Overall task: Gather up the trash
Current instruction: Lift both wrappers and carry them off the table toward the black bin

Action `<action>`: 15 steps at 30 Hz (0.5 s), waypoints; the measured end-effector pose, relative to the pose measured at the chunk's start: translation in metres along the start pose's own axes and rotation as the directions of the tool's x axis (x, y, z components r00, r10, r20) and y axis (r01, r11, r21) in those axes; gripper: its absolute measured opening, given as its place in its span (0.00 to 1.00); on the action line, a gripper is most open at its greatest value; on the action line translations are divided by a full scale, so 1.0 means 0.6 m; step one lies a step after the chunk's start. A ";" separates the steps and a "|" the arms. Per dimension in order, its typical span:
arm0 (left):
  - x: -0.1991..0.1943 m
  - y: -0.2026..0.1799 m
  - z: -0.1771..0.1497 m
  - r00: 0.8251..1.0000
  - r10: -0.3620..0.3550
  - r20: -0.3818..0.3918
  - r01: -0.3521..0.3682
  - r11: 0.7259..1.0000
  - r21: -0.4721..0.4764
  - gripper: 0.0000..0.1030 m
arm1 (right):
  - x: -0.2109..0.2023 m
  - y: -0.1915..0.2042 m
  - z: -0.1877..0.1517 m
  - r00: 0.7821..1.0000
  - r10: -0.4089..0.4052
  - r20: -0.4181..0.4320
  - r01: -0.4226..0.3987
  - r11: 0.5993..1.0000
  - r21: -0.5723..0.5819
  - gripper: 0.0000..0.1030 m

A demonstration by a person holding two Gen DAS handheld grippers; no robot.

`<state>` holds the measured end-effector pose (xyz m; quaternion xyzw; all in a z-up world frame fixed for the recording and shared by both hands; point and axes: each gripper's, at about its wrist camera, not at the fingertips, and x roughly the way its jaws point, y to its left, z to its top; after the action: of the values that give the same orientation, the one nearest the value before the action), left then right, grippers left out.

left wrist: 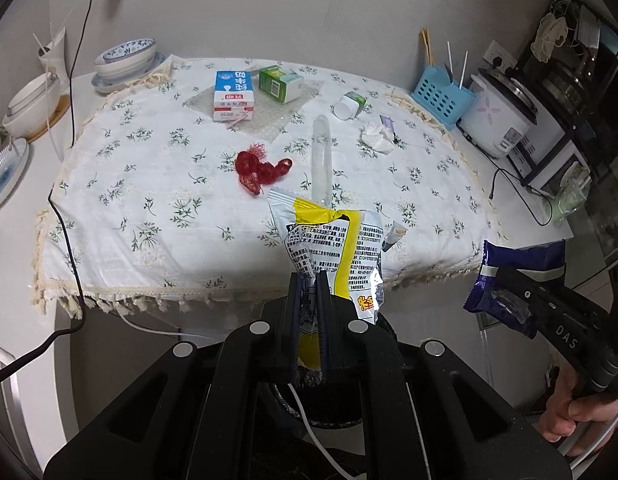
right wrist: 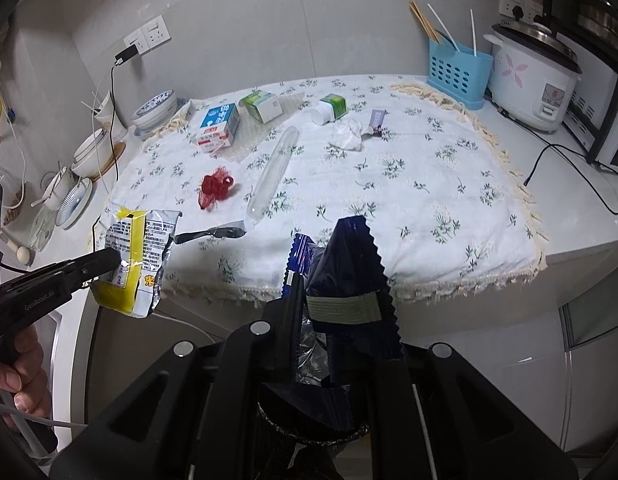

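Presently, at nine o'clock off the cloth, stacked bowls and plates stand on the counter, with a black cable running down from the wall socket.

My left gripper is clenched on a yellow-and-silver snack wrapper; the wrapper stands upright between the jaws, held clear of the floral tablecloth at its near edge, at six o'clock. Directly below the jaws, a dark bin rim is partly visible.

Remaining on the cloth, inspected left to right: a red mesh net near centre; a blue-and-white milk carton lying at eleven o'clock; a green-and-white box just beside it at twelve; a clear plastic tube lying lengthwise at centre; a small torn packet piece near the wrapper at four o'clock; a white-capped green bottle on its side at one o'clock; a crumpled tissue near it, with a small purple packet just beside.

My right gripper is clamped on a dark blue wrapper, also held off the cloth at the near edge, above the same dark bin.

At two o'clock, off the cloth, stand a blue utensil caddy and a white rice cooker.
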<state>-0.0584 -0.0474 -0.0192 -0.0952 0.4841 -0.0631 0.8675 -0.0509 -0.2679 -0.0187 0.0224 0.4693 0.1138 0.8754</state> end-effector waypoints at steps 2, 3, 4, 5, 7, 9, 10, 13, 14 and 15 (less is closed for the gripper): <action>0.006 -0.004 -0.008 1.000 0.001 -0.010 -0.001 1.000 0.005 0.06 | 0.003 -0.003 -0.010 1.000 -0.002 -0.011 0.002 1.000 0.001 0.09; 0.011 -0.007 -0.013 1.000 0.001 -0.017 -0.001 1.000 0.006 0.06 | 0.004 -0.004 -0.014 1.000 -0.004 -0.015 0.004 1.000 0.002 0.09; 0.014 -0.009 -0.018 1.000 0.001 -0.021 -0.001 1.000 0.007 0.06 | 0.006 -0.006 -0.019 1.000 -0.006 -0.020 0.006 1.000 0.002 0.09; 0.018 -0.011 -0.023 1.000 0.001 -0.025 -0.001 1.000 0.009 0.06 | 0.008 -0.008 -0.024 1.000 -0.007 -0.026 0.007 1.000 0.005 0.09; 0.026 -0.015 -0.034 0.999 -0.002 -0.033 0.002 1.000 0.013 0.06 | 0.012 -0.011 -0.033 0.999 -0.009 -0.034 0.009 1.000 0.007 0.09; 0.033 -0.018 -0.043 0.999 -0.004 -0.041 0.005 1.000 0.015 0.06 | 0.017 -0.014 -0.042 0.999 -0.012 -0.043 0.012 1.000 0.008 0.09; 0.037 -0.019 -0.048 0.999 -0.004 -0.045 0.005 1.000 0.015 0.06 | 0.019 -0.016 -0.047 0.999 -0.012 -0.047 0.013 1.000 0.011 0.09; 0.049 -0.024 -0.063 0.998 -0.007 -0.057 0.008 1.000 0.018 0.06 | 0.030 -0.023 -0.062 0.998 -0.013 -0.066 0.014 1.000 0.019 0.09; 0.052 -0.027 -0.068 0.998 -0.006 -0.060 0.007 1.000 0.021 0.06 | 0.033 -0.025 -0.066 0.997 -0.011 -0.071 0.013 1.000 0.020 0.09; 0.058 -0.028 -0.073 0.998 -0.006 -0.065 0.008 1.000 0.023 0.06 | 0.037 -0.026 -0.070 0.997 -0.012 -0.075 0.014 1.000 0.021 0.09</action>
<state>-0.0781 -0.0754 -0.0667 -0.0849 0.5108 -0.0748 0.8522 -0.0709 -0.2810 -0.0622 0.0245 0.5029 0.1036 0.8578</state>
